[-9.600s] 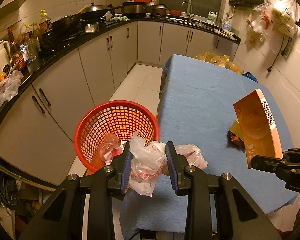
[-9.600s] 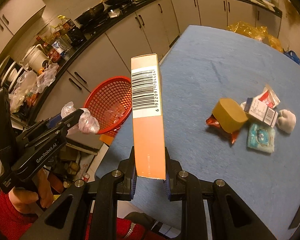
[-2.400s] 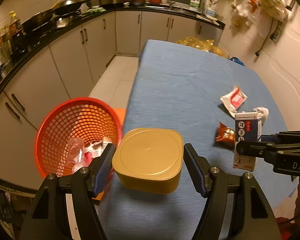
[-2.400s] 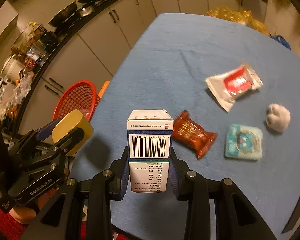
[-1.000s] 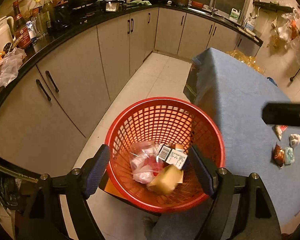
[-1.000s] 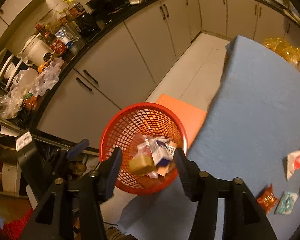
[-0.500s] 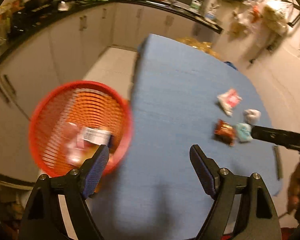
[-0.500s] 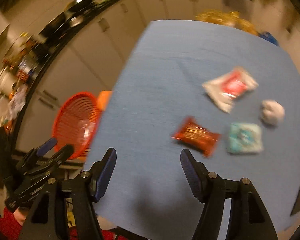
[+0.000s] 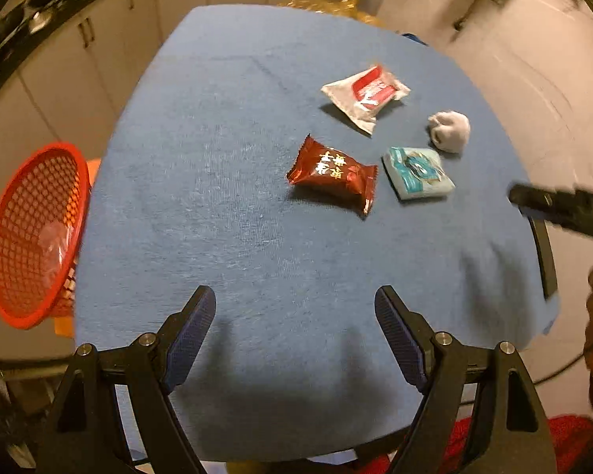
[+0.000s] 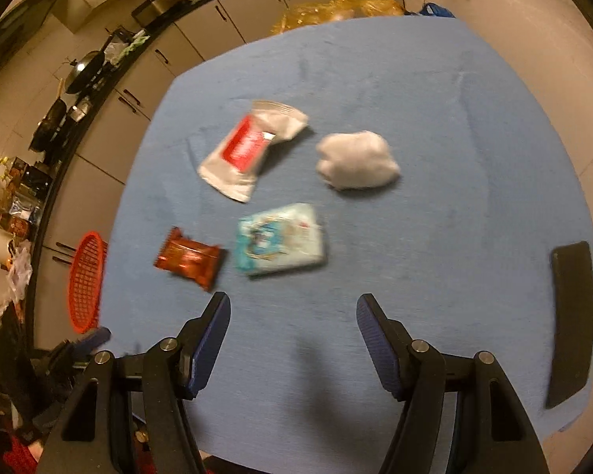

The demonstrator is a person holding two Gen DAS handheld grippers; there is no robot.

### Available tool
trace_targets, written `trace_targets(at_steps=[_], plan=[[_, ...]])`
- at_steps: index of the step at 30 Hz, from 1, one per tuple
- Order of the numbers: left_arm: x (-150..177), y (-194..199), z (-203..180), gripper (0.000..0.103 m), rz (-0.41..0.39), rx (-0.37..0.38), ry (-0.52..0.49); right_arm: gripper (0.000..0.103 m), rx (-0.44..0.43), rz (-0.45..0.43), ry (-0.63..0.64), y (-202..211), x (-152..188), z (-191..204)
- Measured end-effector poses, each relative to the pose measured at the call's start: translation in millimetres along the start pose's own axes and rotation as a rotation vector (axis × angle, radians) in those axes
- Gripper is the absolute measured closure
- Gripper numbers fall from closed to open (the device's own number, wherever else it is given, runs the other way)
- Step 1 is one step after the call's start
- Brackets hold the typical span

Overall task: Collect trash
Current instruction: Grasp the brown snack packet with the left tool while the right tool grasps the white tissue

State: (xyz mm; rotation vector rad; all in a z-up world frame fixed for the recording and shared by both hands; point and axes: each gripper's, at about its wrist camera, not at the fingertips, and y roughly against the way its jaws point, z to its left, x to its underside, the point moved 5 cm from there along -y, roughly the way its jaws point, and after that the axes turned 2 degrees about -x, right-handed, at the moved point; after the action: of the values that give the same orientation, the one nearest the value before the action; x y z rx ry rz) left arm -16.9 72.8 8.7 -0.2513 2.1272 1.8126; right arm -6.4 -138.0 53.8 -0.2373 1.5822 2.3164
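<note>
Both of your tools are now hanging over the blue table (image 9: 225, 205) again, having swung away from the red basket (image 9: 31, 237) they were above a second ago. Your left tool (image 9: 295, 324) is spreading its jaws wide and gripping nothing, and your right tool (image 10: 292, 328) is doing the same. Four pieces of trash are lying on the cloth ahead of you: the dark red snack wrapper (image 9: 332, 172), the pale blue packet (image 9: 417, 173) just beside it, the crumpled white tissue (image 9: 448, 131) beyond the packet, and the white and red sachet (image 9: 365, 96) farther back. From your right tool's camera the blue packet (image 10: 280, 239) is sitting nearly straight ahead, with the red wrapper (image 10: 189, 258) to its left and the tissue (image 10: 355, 166) and sachet (image 10: 251, 150) behind; nothing is lying between the fingers and these pieces. A flat black object (image 10: 571, 328) is resting near the table's right edge, well apart from the trash. The basket is standing off the table's left side, already holding a clear plastic bag (image 9: 53, 237). Kitchen cabinets (image 10: 225, 15) are running behind the table.
</note>
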Motion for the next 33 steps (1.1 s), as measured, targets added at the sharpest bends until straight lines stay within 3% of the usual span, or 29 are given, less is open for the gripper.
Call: trace_targets(at_steps=[3,8,12,19,24,27,30,31,33], plan=[[-9.9,-7.6,-8.0,0.021,-0.025,-0.053,-0.002,0.032,-0.001,0.029,0.009,1.4,0.4,-20.6],[-35.7,-25.6,-19.7,0.021,-0.026,-0.068,0.014,0.032,-0.015,0.040,0.018,5.3,-3.0,-44.6],[-48.5,-46.5,-13.7,0.021,0.020,-0.040,0.123,0.032,-0.028,0.043,0.032,10.2,-2.4,-53.5],[-72.5,-70.9,-13.9,0.021,0.028,-0.045,0.269,0.032,-0.027,0.025,0.041,24.5,-3.9,-69.0],[-88.2,-89.7,-24.1,0.021,0.028,-0.117,0.249,0.032,-0.015,0.018,0.038,32.0,-3.8,-81.7],[-93.0,-93.3,-28.0,0.029,0.011,-0.161,0.227,0.032,-0.005,0.014,0.043,36.3,-5.4,-89.3],[-91.1,-91.4,-28.6,0.032,0.004,-0.154,0.219,0.032,-0.007,0.014,0.048,37.2,-9.5,-93.4],[-89.5,-89.5,-28.7,0.041,0.000,-0.156,0.212,0.032,-0.009,0.011,0.049,36.8,-12.1,-93.9],[-81.4,-79.4,-29.2,0.043,-0.015,-0.162,0.187,0.032,-0.021,0.010,0.049,34.5,-19.3,-93.2]])
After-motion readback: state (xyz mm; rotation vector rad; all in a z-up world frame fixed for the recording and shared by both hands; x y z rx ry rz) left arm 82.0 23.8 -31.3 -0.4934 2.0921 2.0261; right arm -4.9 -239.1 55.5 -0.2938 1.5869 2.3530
